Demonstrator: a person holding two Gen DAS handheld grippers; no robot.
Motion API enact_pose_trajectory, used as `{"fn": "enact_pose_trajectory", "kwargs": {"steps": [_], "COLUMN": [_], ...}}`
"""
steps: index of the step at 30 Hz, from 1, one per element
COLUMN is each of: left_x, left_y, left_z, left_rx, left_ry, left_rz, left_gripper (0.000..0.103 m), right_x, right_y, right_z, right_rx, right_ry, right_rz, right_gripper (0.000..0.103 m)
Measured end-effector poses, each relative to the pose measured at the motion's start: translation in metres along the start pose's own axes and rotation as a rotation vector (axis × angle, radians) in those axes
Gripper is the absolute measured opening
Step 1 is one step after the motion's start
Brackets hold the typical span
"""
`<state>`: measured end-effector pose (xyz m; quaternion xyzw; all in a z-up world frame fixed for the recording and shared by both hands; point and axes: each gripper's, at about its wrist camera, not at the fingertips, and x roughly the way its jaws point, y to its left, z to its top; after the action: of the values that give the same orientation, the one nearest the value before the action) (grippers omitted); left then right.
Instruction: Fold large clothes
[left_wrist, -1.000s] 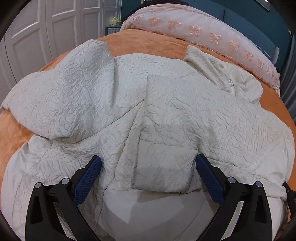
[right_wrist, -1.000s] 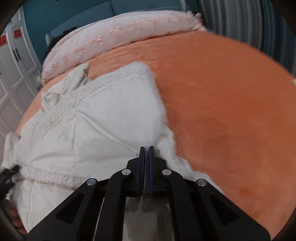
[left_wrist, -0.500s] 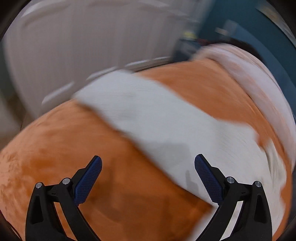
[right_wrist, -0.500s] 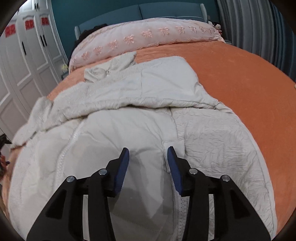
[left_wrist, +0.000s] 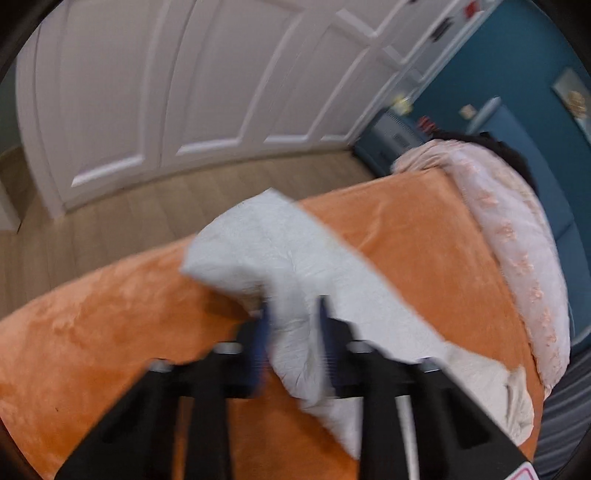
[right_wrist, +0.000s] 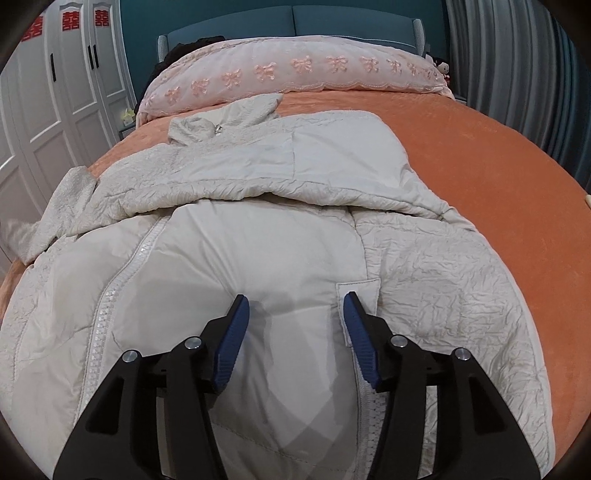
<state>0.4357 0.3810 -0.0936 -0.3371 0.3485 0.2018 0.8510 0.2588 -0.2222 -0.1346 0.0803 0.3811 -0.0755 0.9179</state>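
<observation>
Cream quilted coat lies on the orange bed, lining up, right side folded in, collar toward the pink pillow. Left gripper, wide a second ago, now pinches the sleeve near the bed edge. Right gripper, then shut, is opening, empty above the lining. Only the left view shows the floor.

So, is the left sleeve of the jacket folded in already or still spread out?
Spread out: the left sleeve lies stretched across the orange bedcover, its cuff end pinched in the left claw.
</observation>
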Motion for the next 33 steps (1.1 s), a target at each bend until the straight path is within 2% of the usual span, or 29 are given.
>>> {"fn": "enact_pose_trajectory", "kwargs": {"steps": [3, 5, 7, 9, 10, 13, 14, 16, 17, 20, 21, 22, 24, 25, 26, 27, 29, 31, 33], "left_x": [-0.039, -0.082, -0.118, -0.154, -0.162, -0.179, -0.178, -0.166, -0.153, -0.12, -0.108, -0.101, -0.097, -0.097, -0.101, -0.104, -0.115, -0.113, -0.108], "left_y": [-0.041, -0.087, -0.13, -0.183, -0.204, -0.27, -0.289, -0.311, -0.32, -0.322, -0.315, -0.307, -0.288, -0.273, -0.263, -0.251, -0.239, -0.234, -0.226], "left_z": [-0.005, -0.023, -0.05, -0.097, -0.118, -0.201, -0.232, -0.28, -0.308, -0.361, -0.372, -0.374, -0.37, -0.361, -0.355, -0.341, -0.323, -0.298, -0.269], "left_rx": [0.141, 0.247, 0.331, 0.435, 0.469, 0.585, 0.623, 0.667, 0.687, 0.696, 0.684, 0.663, 0.593, 0.552, 0.535, 0.527, 0.541, 0.554, 0.534], "left_ry": [-0.108, -0.191, -0.229, -0.241, -0.237, -0.145, -0.096, 0.008, 0.087, 0.272, 0.335, 0.362, 0.381, 0.376, 0.364, 0.329, 0.256, 0.187, 0.122], "left_rz": [-0.053, -0.136, -0.233, -0.358, -0.397, -0.537, -0.548, -0.547, -0.538, -0.487, -0.46, -0.454, -0.455, -0.466, -0.464, -0.453, -0.412, -0.335, -0.259], "left_gripper": [0.0, 0.0, 0.0, 0.0, 0.0, 0.0, 0.004, 0.009, 0.012, 0.015, 0.019, 0.024, 0.042, 0.047, 0.059, 0.064, 0.066, 0.066, 0.066], "right_x": [0.0, 0.0, 0.0, 0.0, 0.0, 0.0, 0.0, 0.0, 0.0, 0.0, -0.001, -0.001, -0.005, -0.009, -0.018, -0.026, -0.036, -0.029, -0.011], "right_y": [0.0, -0.001, -0.001, -0.001, -0.001, -0.002, -0.002, -0.004, -0.005, -0.008, -0.008, -0.008, -0.008, -0.008, -0.009, -0.012, -0.014, -0.014, -0.015], "right_z": [0.0, 0.001, 0.001, 0.001, 0.002, 0.002, 0.003, 0.003, 0.003, 0.003, 0.003, 0.003, 0.006, 0.009, 0.015, 0.022, 0.046, 0.07, 0.093], "right_rx": [0.005, 0.008, 0.01, 0.012, 0.014, 0.021, 0.025, 0.034, 0.04, 0.056, 0.058, 0.059, 0.065, 0.069, 0.079, 0.092, 0.118, 0.141, 0.186], "right_ry": [-0.001, 0.0, 0.0, 0.0, 0.0, 0.0, 0.0, -0.002, -0.003, -0.004, -0.003, -0.002, 0.002, -0.003, -0.034, -0.066, -0.117, -0.084, -0.037], "right_rz": [0.013, 0.023, 0.031, 0.038, 0.043, 0.062, 0.071, 0.092, 0.103, 0.139, 0.143, 0.145, 0.137, 0.13, 0.138, 0.154, 0.147, 0.142, 0.153], "right_gripper": [0.055, 0.057, 0.058, 0.06, 0.06, 0.063, 0.064, 0.066, 0.068, 0.072, 0.073, 0.073, 0.073, 0.073, 0.073, 0.073, 0.074, 0.082, 0.082]}}
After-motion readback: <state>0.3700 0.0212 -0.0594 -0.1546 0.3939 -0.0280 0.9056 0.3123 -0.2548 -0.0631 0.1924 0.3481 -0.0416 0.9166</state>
